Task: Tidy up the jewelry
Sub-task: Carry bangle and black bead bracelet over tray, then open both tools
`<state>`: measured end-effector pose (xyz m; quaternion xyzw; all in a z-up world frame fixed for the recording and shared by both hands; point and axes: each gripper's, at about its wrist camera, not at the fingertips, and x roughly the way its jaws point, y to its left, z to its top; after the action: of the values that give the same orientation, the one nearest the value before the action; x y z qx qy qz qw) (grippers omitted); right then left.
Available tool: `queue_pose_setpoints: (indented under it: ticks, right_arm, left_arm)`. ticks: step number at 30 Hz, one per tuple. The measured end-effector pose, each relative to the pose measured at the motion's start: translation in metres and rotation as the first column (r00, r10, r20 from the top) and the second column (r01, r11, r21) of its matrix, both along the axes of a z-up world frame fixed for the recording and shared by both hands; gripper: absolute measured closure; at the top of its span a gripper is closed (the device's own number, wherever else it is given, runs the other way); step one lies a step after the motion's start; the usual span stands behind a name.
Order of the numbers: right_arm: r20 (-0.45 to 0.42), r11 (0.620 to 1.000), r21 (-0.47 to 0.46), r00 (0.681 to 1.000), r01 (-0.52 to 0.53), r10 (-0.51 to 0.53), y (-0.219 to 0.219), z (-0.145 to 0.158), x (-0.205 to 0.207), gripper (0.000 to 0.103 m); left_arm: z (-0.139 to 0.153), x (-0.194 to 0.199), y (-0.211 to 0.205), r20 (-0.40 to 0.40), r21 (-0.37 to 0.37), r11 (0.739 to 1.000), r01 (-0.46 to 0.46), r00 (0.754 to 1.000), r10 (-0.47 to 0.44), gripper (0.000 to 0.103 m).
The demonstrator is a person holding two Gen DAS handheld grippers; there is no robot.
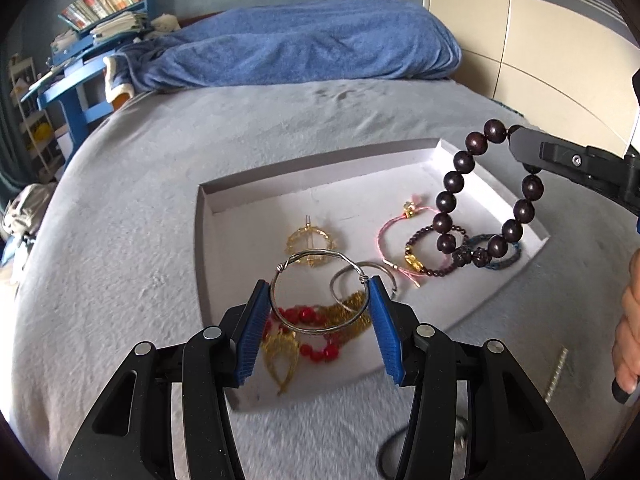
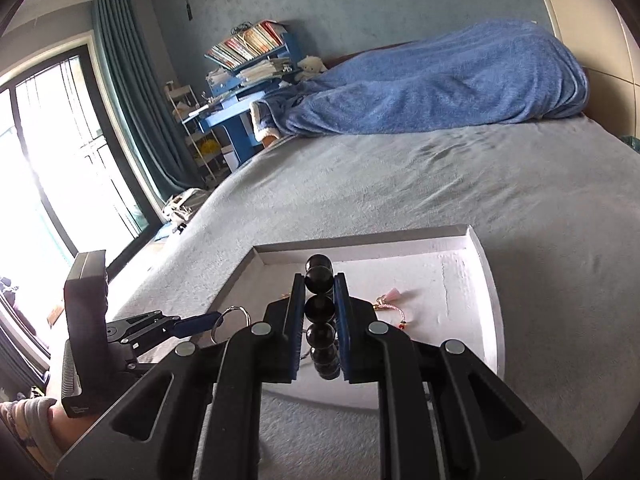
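Note:
A white tray (image 1: 224,200) lies on the grey bed and holds several pieces of jewelry. My left gripper (image 1: 318,294) is shut on a silver wire bangle (image 1: 304,258), held across its width just above the tray's near end. Below it lie a red bead string (image 1: 310,316), gold leaf pieces (image 1: 280,354) and a second silver bangle (image 1: 360,270). My right gripper (image 2: 320,280) is shut on a dark wooden bead bracelet (image 2: 319,308), which hangs over the tray's right side in the left wrist view (image 1: 452,180). The left gripper also shows in the right wrist view (image 2: 208,320).
In the tray also lie a gold hair clip (image 1: 310,240), a pink cord bracelet (image 1: 394,236), a small purple bead bracelet (image 1: 424,256) and a blue braided one (image 1: 504,258). A silver chain piece (image 1: 558,372) lies on the bed beside the tray. A blue blanket (image 1: 304,44) is heaped at the bed's far end.

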<state>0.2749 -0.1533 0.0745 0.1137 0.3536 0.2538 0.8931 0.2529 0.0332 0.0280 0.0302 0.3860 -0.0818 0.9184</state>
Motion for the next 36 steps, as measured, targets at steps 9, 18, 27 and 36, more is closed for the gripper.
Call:
queue_pose_setpoints:
  ticks: [9, 18, 27, 36]
  right_arm:
    - [-0.111, 0.993, -0.077, 0.989, 0.085, -0.093, -0.017, -0.038, 0.025, 0.089]
    - [-0.159, 0.978, -0.172, 0.977, 0.116, -0.144, -0.024, -0.06, 0.033, 0.089]
    - [-0.174, 0.976, -0.189, 0.975, 0.107, -0.141, -0.022, -0.066, 0.033, 0.085]
    - [-0.156, 0.979, -0.156, 0.975, 0.132, -0.156, -0.027, -0.06, 0.029, 0.061]
  left_arm:
    - [-0.025, 0.023, -0.011, -0.063, 0.03, 0.999, 0.023, 0.998, -0.021, 0.052]
    - [-0.028, 0.027, -0.013, -0.077, 0.034, 0.999, 0.035, 0.996, -0.033, 0.051]
    - [-0.027, 0.029, -0.014, -0.08, 0.035, 0.999, 0.036, 0.996, -0.033, 0.051]
    - [-0.017, 0.021, -0.006, -0.029, 0.028, 1.0, -0.005, 1.0, 0.006, 0.031]
